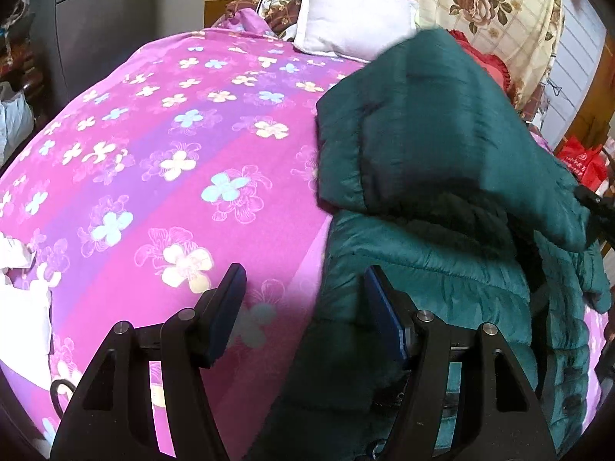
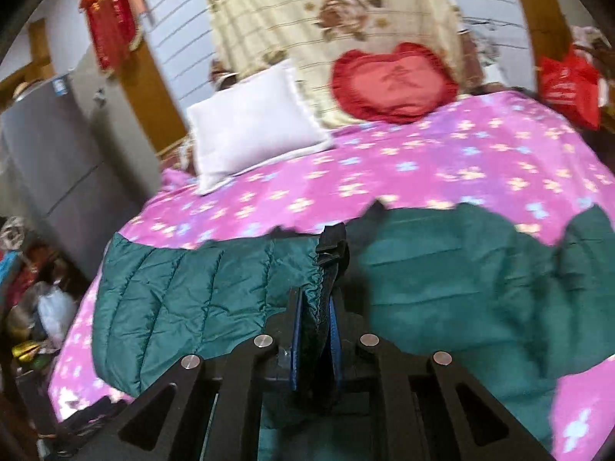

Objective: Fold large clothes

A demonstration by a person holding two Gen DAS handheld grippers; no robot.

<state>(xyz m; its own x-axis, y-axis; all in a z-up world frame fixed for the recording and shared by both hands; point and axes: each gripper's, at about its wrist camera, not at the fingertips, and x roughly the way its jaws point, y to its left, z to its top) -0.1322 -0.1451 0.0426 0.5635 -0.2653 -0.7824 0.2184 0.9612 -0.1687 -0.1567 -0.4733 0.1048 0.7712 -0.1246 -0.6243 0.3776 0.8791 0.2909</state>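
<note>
Pink and purple flowered bedspread (image 1: 161, 146) fills the scene, spread across the whole bed, and on it lies the big item: a dark green quilted jacket (image 1: 442, 269). In the left wrist view it sits on the right-hand part of the bedspread, one padded section lifted and hanging in the air above the rest, its edge blurred. In the right wrist view the jacket stretches across the near edge of the bed, stitched panels clear on the left, smoother fabric on the right.

At the head of the bed, a cream rose-patterned cloth (image 2: 326, 19) hangs behind a white pillow (image 2: 250, 126) and a red heart-shaped cushion (image 2: 392, 84). A red bag (image 2: 569, 84) sits off past the bed's far right corner.

Now the tools. The right tongs (image 2: 316, 330) are clamped tight on a bunched fold of the green jacket, with a black strap and buckle (image 2: 332, 249) poking up from the pinch. The left tongs (image 1: 303, 315) stand spread apart, nothing pressed between them; one blue pad is over the bedspread, the other at the jacket's left edge.
</note>
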